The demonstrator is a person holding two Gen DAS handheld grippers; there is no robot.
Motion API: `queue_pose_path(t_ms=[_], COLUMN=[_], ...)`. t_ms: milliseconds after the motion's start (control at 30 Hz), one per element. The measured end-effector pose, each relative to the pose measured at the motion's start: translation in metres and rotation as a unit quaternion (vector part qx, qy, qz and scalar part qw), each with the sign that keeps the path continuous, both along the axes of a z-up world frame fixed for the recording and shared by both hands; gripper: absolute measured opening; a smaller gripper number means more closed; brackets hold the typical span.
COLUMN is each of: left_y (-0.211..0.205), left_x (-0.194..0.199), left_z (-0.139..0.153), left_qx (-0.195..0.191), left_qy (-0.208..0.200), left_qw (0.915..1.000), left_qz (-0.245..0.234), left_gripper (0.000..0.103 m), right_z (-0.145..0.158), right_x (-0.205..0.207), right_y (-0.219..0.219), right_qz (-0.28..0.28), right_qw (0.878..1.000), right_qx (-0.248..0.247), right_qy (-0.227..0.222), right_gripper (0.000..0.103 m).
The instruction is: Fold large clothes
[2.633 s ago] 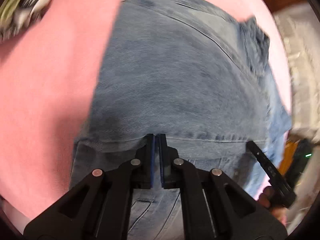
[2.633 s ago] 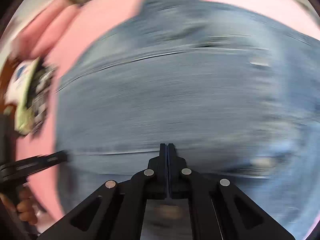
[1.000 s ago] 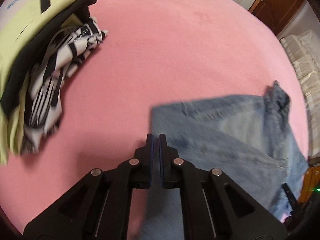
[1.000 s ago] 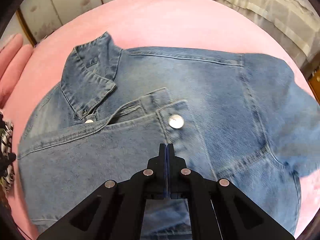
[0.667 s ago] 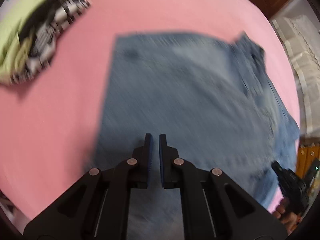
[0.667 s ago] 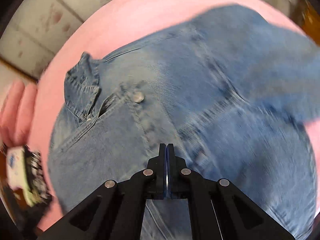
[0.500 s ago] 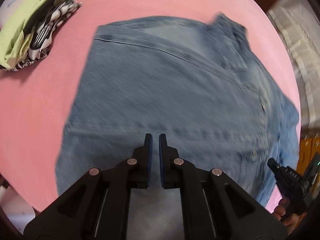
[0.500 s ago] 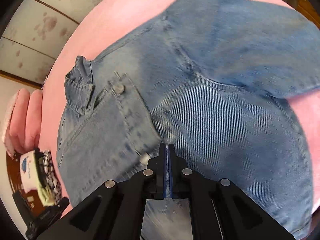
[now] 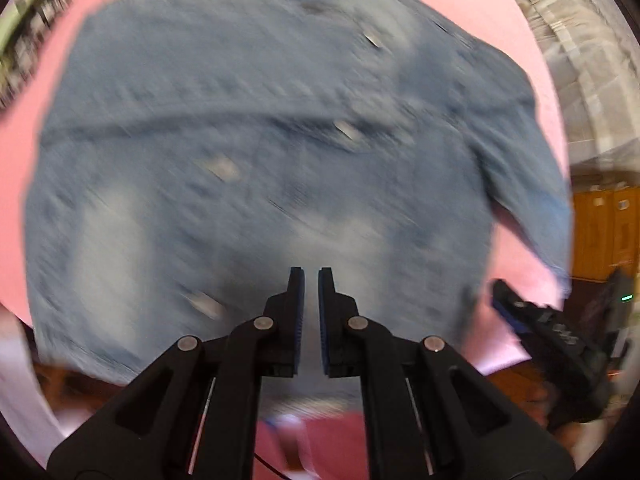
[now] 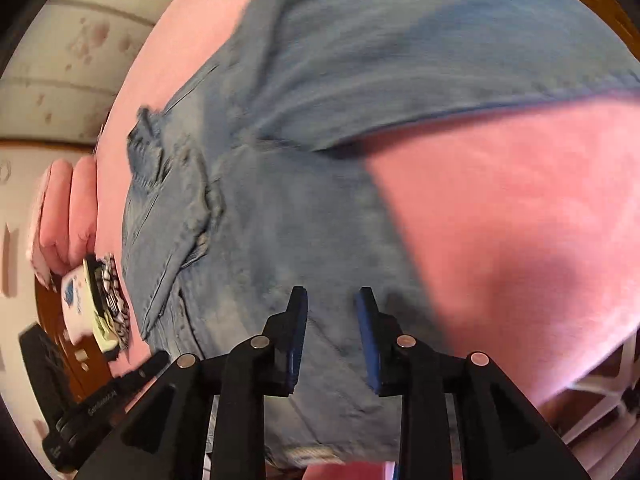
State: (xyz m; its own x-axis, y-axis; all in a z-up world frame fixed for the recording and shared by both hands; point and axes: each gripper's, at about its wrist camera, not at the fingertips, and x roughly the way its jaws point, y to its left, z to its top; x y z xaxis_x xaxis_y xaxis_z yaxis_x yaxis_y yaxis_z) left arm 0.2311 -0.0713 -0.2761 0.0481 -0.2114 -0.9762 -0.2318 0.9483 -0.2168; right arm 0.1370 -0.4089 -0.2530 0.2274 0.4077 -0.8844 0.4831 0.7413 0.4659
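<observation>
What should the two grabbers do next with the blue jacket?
Probably pinch a sleeve and fold it in. The denim jacket lies spread on the pink bed, one sleeve sticking out, and the left gripper and right gripper hold nothing.

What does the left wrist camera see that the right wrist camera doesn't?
Only the left wrist view shows orange-brown cabinets at the right edge and shiny snaps on the jacket front.

Only the right wrist view shows the spotted cream wall panels, pink pillows and the jacket collar.

Both show the denim jacket spread on the pink bed, the stack of folded clothes, and the other gripper: the right gripper and the left gripper.
</observation>
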Motion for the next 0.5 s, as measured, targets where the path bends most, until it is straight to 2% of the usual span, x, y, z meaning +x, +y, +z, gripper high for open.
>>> queue_pose_path(t_ms=[67, 200, 300, 367, 433, 500], left_y=[-0.024, -0.081, -0.115, -0.132, -0.150, -0.162], left_x=[-0.006, -0.008, -0.002, 0.003, 0.009, 0.014], left_z=[-0.003, -0.004, -0.001, 0.001, 0.003, 0.003], left_qx=[-0.015, -0.011, -0.025, -0.025, -0.021, -0.018], left_qy=[0.008, 0.012, 0.014, 0.013, 0.005, 0.003], left_qw=[0.9998, 0.9980, 0.9956, 0.9940, 0.9925, 0.9915], left_qz=[-0.008, -0.061, -0.089, -0.105, -0.120, -0.129], left_gripper=[0.005, 0.005, 0.005, 0.005, 0.005, 0.005], right_z=[-0.001, -0.003, -0.003, -0.005, -0.007, -0.010], right_x=[-0.011, -0.030, -0.042, -0.049, -0.053, -0.057], right_y=[-0.029, -0.088, -0.131, -0.158, -0.184, -0.212], right_qz=[-0.024, -0.093, -0.146, -0.176, -0.205, -0.244], right_qw=[1.000, 0.996, 0.989, 0.984, 0.979, 0.970], right_qx=[0.000, 0.005, 0.012, 0.015, 0.016, 0.018], right_qy=[0.007, 0.011, 0.009, 0.008, 0.004, -0.001], right_gripper=[0.028, 0.031, 0.036, 0.038, 0.045, 0.047])
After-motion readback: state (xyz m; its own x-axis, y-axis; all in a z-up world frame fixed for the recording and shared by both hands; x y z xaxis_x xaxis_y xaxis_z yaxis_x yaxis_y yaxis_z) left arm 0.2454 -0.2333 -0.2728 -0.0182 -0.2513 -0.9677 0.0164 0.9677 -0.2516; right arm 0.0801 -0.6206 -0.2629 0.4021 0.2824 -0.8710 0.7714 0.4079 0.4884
